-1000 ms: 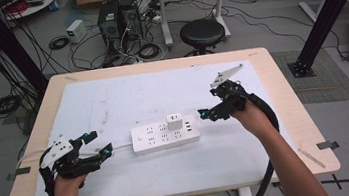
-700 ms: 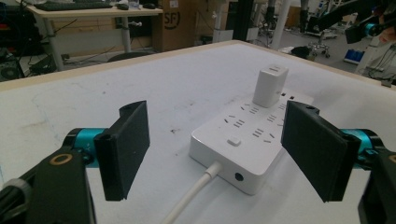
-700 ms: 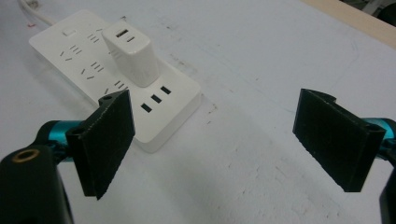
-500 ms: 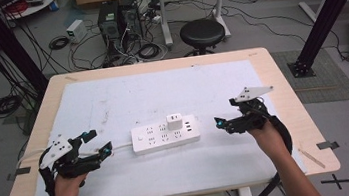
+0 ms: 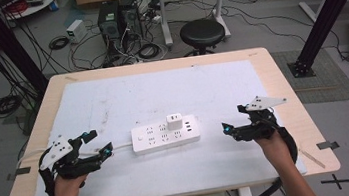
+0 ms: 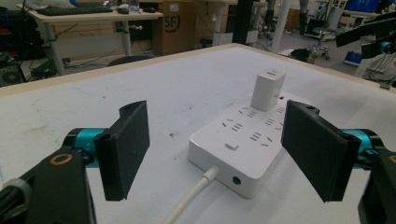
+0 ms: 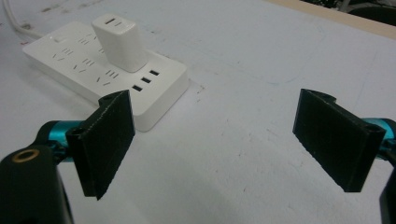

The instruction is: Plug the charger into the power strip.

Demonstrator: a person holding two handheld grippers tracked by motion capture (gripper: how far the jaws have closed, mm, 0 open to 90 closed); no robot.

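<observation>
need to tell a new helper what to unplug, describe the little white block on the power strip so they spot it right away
On the white mat covering the wooden table, find the white power strip lying between the two grippers. The charger block stands upright in its far row, toward the USB end; it is the one thing rising above the flat sockets.

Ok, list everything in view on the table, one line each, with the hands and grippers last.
power strip: 1, white, middle of the mat
charger: 1, white, plugged upright into the power strip
power cord: 1, white, leaves the strip's end nearest the left gripper
mat: 1, white, covers most of the table
table: 1, light wood
left gripper: 1, black, open, left of the strip
right gripper: 1, black, open, right of the strip
</observation>
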